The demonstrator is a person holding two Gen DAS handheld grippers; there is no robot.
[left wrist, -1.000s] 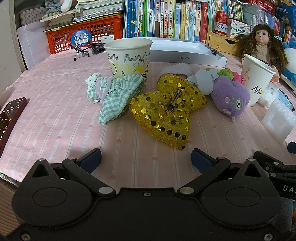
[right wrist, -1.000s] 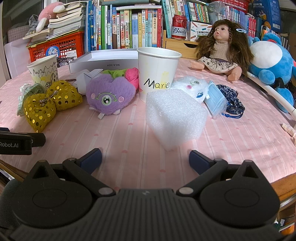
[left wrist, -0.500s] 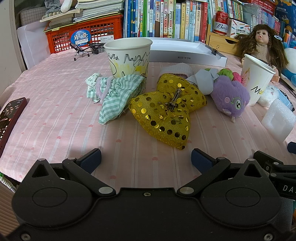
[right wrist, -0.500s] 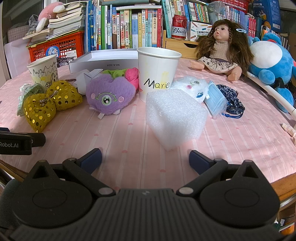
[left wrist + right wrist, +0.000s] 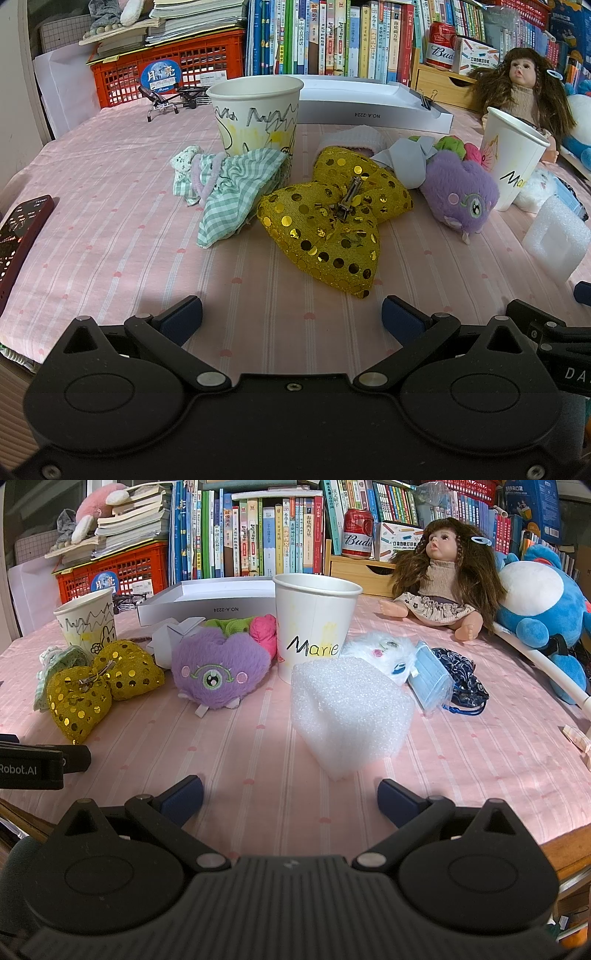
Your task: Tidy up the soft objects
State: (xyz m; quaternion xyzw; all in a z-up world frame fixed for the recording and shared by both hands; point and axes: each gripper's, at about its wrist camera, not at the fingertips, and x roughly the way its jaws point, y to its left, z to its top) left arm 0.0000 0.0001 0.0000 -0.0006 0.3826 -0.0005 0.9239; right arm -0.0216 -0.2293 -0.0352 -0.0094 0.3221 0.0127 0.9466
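My left gripper [image 5: 291,317] is open and empty above the pink cloth, just short of a gold sequin bow [image 5: 332,221]. A green checked cloth [image 5: 236,184] lies left of the bow, in front of a scribbled paper cup [image 5: 256,110]. A purple plush [image 5: 461,188] sits to the right beside the "Marie" cup [image 5: 513,155]. My right gripper [image 5: 290,797] is open and empty, just short of a white foam block [image 5: 349,712]. In the right wrist view the purple plush [image 5: 218,668], the "Marie" cup [image 5: 316,624], a white fluffy toy [image 5: 380,653] and a blue face mask [image 5: 430,679] lie beyond.
A white flat box [image 5: 373,107] lies behind the cups. A doll [image 5: 439,576] and a blue plush [image 5: 539,602] sit at the back right. A dark drawstring pouch [image 5: 461,686] lies by the mask. A red crate [image 5: 166,74] and books line the back. A dark remote [image 5: 22,236] lies at the left edge.
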